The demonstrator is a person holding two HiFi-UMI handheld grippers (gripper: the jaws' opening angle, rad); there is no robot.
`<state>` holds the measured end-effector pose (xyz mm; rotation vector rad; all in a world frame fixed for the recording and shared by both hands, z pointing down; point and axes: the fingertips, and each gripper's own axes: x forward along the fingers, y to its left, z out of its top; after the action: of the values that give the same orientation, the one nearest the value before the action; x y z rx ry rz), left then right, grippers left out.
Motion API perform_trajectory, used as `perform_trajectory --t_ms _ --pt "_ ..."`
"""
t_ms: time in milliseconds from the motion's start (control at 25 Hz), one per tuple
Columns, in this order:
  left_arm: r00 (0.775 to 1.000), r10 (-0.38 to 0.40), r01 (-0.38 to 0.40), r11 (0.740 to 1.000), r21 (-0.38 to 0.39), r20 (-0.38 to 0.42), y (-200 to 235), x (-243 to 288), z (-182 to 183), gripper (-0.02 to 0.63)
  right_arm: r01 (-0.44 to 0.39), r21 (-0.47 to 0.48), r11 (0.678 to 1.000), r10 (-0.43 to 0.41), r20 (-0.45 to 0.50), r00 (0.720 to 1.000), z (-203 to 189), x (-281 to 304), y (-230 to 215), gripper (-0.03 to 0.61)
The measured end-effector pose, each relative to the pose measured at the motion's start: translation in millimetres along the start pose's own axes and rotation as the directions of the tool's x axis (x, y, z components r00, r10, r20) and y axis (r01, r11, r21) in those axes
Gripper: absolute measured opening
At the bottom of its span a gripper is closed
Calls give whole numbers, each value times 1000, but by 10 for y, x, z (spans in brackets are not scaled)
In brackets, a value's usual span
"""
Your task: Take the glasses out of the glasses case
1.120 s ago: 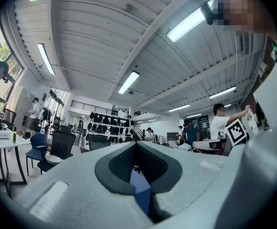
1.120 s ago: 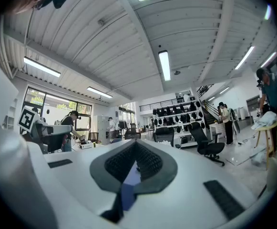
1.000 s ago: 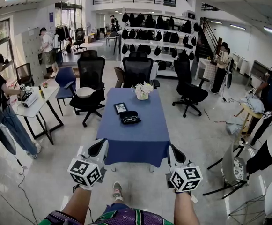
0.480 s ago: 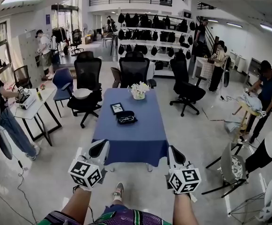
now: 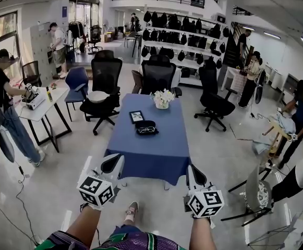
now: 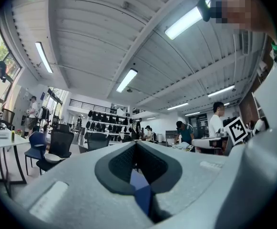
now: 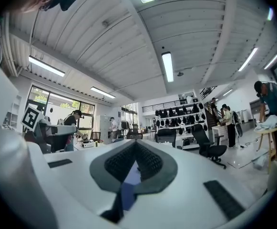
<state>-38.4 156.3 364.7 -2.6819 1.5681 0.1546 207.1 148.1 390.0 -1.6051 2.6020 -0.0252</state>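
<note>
An open black glasses case [image 5: 146, 127] lies on the blue-clothed table [image 5: 151, 152], with a pair of glasses [image 5: 146, 130] resting in it. The table is a few steps ahead of me. My left gripper [image 5: 112, 165] is held low in front of me, well short of the table's near edge, its jaws together and empty. My right gripper [image 5: 192, 174] hangs level with it to the right, also shut on nothing. Through the left gripper [image 6: 136, 144] and the right gripper [image 7: 136, 143] only a sliver of blue cloth shows between the pads.
A small picture frame [image 5: 136, 116] and a vase of white flowers [image 5: 162, 99] stand on the table beyond the case. Black office chairs [image 5: 158, 77] ring the far end. A white side table [image 5: 38, 107] with a person stands at the left; other people work at the right.
The head view has shifted slightly, so the table and case sit a little further right and higher in view. Both grippers stay shut and about where they were.
</note>
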Motion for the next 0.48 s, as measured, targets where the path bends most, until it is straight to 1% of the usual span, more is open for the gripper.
perform_trajectory --t_ms 240,480 --pt "999 42 -42 999 -1 2 180 -27 -26 15 -37 7 999 37 -12 999 -69 212 67 3" --pt "996 86 -86 996 -2 6 447 -8 11 15 -72 1 997 72 -29 997 -34 502 112 3"
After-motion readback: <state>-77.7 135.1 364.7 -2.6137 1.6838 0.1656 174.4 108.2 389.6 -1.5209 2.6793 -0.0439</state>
